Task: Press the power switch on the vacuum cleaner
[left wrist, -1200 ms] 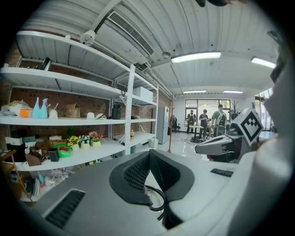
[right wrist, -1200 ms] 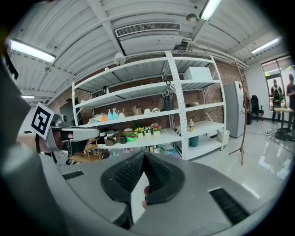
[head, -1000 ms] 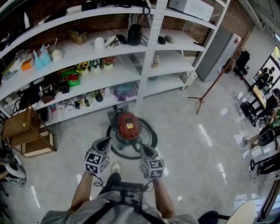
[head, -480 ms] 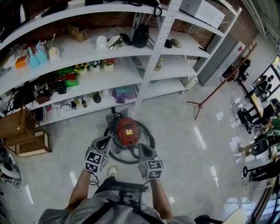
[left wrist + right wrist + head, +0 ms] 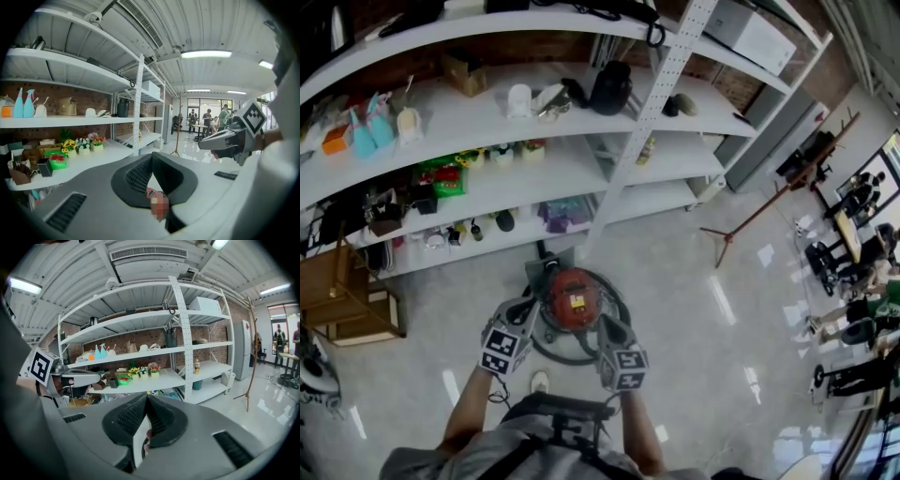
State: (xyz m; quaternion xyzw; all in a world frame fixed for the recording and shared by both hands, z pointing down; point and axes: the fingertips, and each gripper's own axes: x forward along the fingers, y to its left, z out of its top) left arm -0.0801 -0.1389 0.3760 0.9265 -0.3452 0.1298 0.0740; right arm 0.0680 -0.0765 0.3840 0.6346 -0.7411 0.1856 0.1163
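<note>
While the person stands over it, the vacuum [image 5: 573, 298] sits on the floor [image 5: 694, 309] just this side of the shelves [image 5: 534, 183], with its red top up and a black hose [image 5: 622, 298] looped around it. The left gripper [image 5: 525, 311] hangs at the vacuum's left edge and the right gripper [image 5: 606, 326] at its near right edge. From the head view I can't tell if either one touches it, and I can't pick out the switch either.

In the left gripper view, the jaws are pressed together at the tips with nothing pinched, and a bit of red shows through the slit below them. The right gripper's jaws are the same in its own view: tips together and empty. A shoe [image 5: 540, 382] shows on the floor between the arms. Far right, a wooden stand [image 5: 759, 202] leans well away from everything.
</note>
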